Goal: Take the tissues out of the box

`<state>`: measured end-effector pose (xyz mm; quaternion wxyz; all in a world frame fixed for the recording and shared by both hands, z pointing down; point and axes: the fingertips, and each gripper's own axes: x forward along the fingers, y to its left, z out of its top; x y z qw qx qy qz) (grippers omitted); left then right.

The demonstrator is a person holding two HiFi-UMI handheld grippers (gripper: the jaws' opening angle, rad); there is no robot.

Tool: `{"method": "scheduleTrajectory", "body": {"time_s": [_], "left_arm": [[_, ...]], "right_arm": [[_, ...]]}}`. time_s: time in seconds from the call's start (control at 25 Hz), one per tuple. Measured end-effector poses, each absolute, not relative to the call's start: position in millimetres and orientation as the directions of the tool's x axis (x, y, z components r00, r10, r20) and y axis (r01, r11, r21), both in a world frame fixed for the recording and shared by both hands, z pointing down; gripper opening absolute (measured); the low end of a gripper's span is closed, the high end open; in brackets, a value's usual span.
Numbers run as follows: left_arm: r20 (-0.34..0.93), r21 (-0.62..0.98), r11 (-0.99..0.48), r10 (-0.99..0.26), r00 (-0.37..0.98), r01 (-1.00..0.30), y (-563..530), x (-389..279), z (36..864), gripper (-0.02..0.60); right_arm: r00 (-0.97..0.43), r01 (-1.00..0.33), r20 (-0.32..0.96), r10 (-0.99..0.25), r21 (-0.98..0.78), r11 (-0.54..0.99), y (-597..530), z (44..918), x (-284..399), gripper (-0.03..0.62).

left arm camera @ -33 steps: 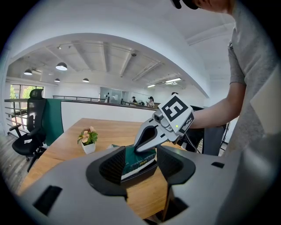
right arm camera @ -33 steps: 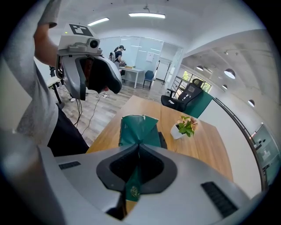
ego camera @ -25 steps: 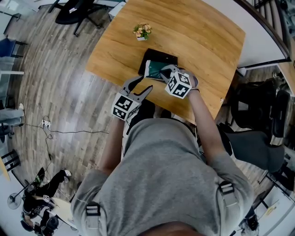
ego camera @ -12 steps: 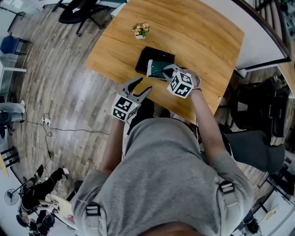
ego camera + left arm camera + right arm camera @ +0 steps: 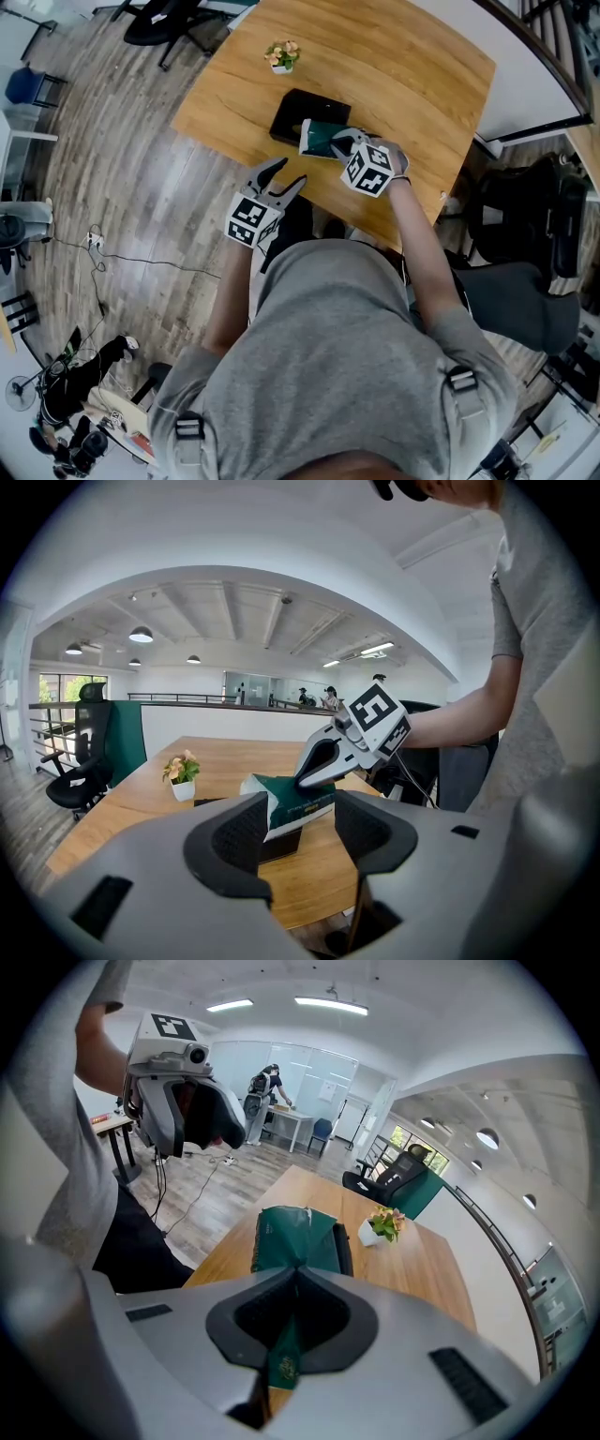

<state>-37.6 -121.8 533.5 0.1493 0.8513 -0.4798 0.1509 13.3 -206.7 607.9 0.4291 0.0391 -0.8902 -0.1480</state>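
A black tissue box (image 5: pixel 291 114) lies on the wooden table (image 5: pixel 403 66). A green tissue pack (image 5: pixel 320 139) sticks out of its near end, tilted upward. My right gripper (image 5: pixel 340 142) is shut on the pack's near edge; in the right gripper view the green wrapper (image 5: pixel 291 1234) runs down between the closed jaws of the right gripper (image 5: pixel 293 1274). My left gripper (image 5: pixel 282 179) is open and holds nothing, and it hangs off the table's near-left edge. The left gripper view shows the pack (image 5: pixel 298 801), the box (image 5: pixel 280 843) and the right gripper (image 5: pixel 315 778) ahead of it.
A small potted flower (image 5: pixel 283 56) stands on the table beyond the box. Office chairs (image 5: pixel 164 19) stand on the wood floor at the far left, and another dark chair (image 5: pixel 525 234) is at the right. Cables (image 5: pixel 103 262) trail across the floor.
More of the green pack shows outside the black box than a second ago. The right gripper has pulled it toward me, and the box has shifted slightly left on the table.
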Motion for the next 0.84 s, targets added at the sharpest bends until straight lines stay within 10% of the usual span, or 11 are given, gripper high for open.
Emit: {"method": "scheduleTrajectory", "body": {"time_s": [0.84], "left_arm": [[0.417, 0.098, -0.476, -0.778, 0.47, -0.874, -99, -17, 542, 0.238]], "right_arm": [[-0.639, 0.057, 0.745, -0.193, 0.296, 0.954, -191, 611, 33, 0.006]]}}
